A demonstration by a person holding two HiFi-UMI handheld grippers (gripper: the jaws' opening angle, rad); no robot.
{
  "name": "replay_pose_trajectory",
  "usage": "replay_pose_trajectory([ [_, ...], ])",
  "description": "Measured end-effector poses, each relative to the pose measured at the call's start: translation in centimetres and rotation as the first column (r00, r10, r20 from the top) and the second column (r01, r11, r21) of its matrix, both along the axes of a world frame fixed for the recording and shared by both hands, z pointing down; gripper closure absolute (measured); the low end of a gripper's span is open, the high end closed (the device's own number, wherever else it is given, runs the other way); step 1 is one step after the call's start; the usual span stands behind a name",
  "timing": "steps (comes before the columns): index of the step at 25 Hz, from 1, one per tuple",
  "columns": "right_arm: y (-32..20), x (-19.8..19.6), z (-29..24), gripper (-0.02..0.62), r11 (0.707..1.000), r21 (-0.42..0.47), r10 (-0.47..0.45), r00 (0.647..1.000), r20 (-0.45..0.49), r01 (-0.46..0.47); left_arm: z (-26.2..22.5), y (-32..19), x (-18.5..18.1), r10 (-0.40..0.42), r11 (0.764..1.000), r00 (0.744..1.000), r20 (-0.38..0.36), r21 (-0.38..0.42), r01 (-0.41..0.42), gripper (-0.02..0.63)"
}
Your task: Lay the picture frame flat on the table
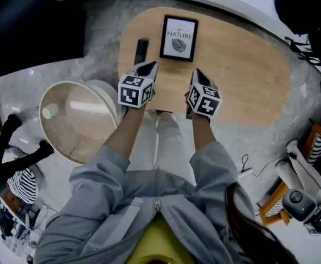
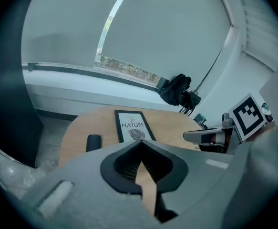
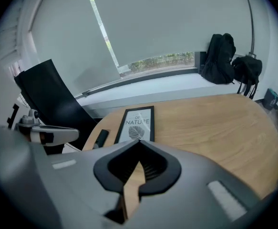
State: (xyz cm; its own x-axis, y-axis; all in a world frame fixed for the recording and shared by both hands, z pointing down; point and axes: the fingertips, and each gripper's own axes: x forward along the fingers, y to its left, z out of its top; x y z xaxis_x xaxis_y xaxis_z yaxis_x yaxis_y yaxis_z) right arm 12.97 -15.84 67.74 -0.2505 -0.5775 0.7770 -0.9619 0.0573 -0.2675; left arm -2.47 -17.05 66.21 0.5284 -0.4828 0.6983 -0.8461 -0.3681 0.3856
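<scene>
Left tongs (image 1: 148,67): in the left gripper view the jaws (image 2: 139,143) are pressed together at the tips, and I see only bare wood through the gap behind them. Nothing held

Right tongs (image 1: 197,75): same reading in the right gripper view, jaws (image 3: 139,145) closed tip to tip, empty

From the head view, both tongs sit side by side over the near edge of the bench (image 1: 243,65), pointing away from me and downward

Picture frame (image 1: 178,38) lies flat and face up on the bench, just beyond the tips. It sits ahead of the gap between the two tongs, nearer the left one, and I see neither touching it. Both gripper views show it straight ahead of the jaws (image 2: 131,126) (image 3: 138,124)

Frame is black with a white print. I can read "OF NATURE" above a dark leaf drawing; a smaller line on top is too fine to read

A short black object (image 1: 141,49) lies on the bench just left of the frame, apart from it. I cannot tell what it is

Beyond the bench, a black backpack (image 3: 220,58) stands on the ledge under the window blind
</scene>
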Motion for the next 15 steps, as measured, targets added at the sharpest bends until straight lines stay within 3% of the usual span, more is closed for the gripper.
replay_pose_trajectory([
  [8,5.5,-1.2,-8.9,0.595,0.998,0.057,-0.03,0.999,-0.022,0.031,-9.0,5.2,-1.1,-0.016,0.997,1.0,0.005,0.07,0.016,0.604],
  [12,6.5,-0.8,-15.6,0.597,0.987,0.153,-0.041,0.999,-0.035,0.046,-15.7,5.9,-0.9,-0.033,0.986,0.999,0.0,0.162,0.033,0.604],
  [15,6.4,-0.2,-21.2,0.596,0.963,0.262,-0.042,0.998,-0.048,0.053,-21.2,5.5,-0.7,-0.052,0.964,0.999,-0.005,0.26,0.052,0.604],
])
